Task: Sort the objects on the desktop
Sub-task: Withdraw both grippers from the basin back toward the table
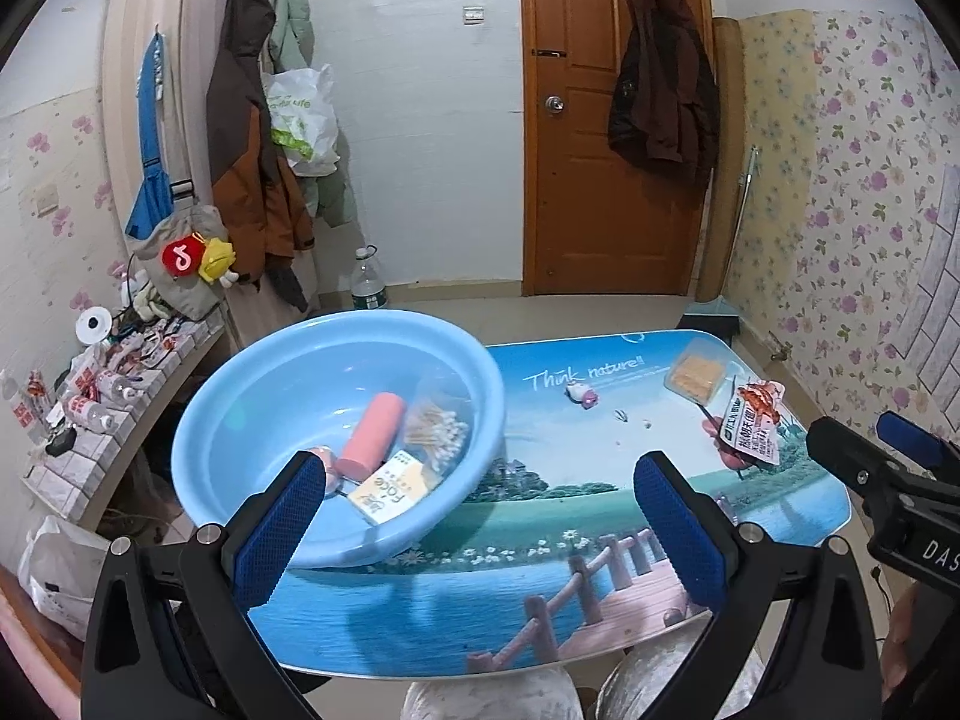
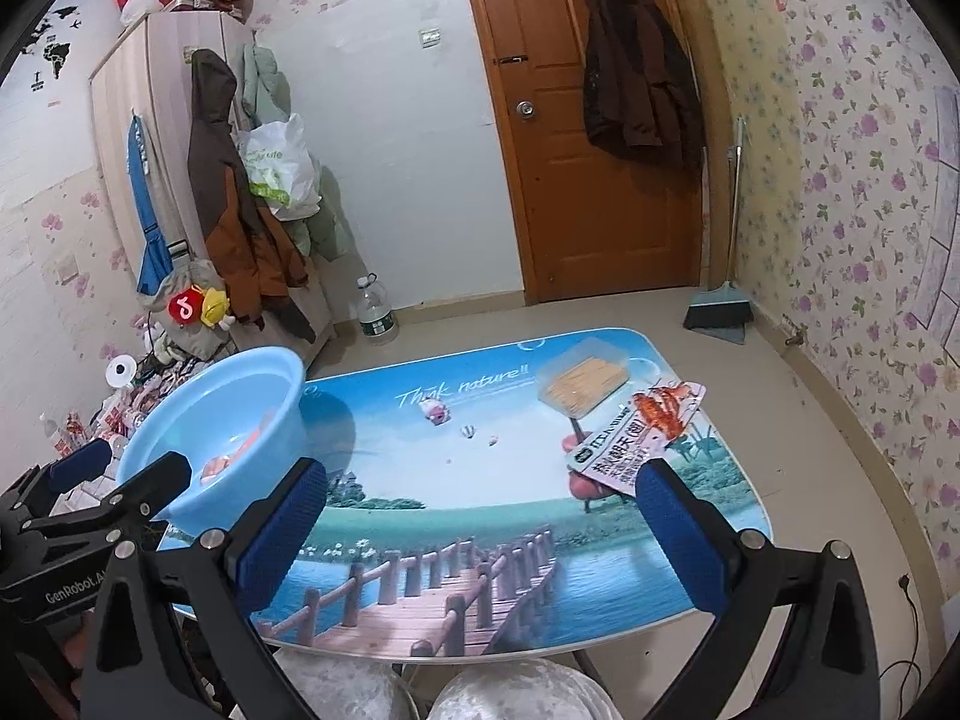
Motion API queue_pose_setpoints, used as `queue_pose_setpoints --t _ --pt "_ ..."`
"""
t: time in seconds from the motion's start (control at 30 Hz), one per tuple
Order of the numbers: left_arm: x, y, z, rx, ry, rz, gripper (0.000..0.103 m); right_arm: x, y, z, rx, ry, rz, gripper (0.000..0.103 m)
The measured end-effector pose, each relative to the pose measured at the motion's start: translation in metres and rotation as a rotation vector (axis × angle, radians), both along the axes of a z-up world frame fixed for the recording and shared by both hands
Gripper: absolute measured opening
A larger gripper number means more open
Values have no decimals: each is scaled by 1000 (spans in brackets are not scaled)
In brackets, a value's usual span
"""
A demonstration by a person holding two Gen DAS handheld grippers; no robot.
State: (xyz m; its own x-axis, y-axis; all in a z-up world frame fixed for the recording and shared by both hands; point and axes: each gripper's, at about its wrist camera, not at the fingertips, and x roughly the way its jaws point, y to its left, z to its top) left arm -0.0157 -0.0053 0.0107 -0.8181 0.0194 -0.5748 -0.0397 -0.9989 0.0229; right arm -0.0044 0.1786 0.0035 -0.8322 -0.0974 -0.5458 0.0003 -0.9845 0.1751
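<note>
- Both your grippers, left (image 1: 480,498) and right (image 2: 480,510), are wide open, holding nothing.
- Basin (image 1: 252,378) overhangs the table (image 1: 540,516) edge; bump it and it tips.
- Snack pack (image 2: 636,438) is thin and flat, so your fingers may slide off it.

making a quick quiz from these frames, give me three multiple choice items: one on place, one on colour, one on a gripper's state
1. Where does the pink roll lie?
A. inside the basin
B. on the table by the snack packet
C. on the floor by the door

2. What colour is the basin?
A. red
B. light blue
C. green

3. How does the right gripper stand?
A. shut on the snack packet
B. shut on the clear box
C. open, holding nothing

Answers:
1. A: the roll rests in the basin beside the cotton swabs.
2. B: its rim and wall are light blue in both views.
3. C: its jaws are spread wide over the table, and the snack packet lies loose near the clear box.
</note>
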Motion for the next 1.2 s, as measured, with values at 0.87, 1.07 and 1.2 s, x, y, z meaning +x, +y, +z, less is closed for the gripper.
queue_pose_setpoints --t 0.87,1.07,1.2 --pt "-50 85 -24 -51 -42 -136 103 -31 89 -54 -49 -109 -154 103" --pt "-66 97 -36 -54 -71 -147 103 -44 99 -73 -54 -145 -154 103" --pt "-77 107 -43 -60 -86 -159 103 -53 105 -81 -51 -158 -158 103"
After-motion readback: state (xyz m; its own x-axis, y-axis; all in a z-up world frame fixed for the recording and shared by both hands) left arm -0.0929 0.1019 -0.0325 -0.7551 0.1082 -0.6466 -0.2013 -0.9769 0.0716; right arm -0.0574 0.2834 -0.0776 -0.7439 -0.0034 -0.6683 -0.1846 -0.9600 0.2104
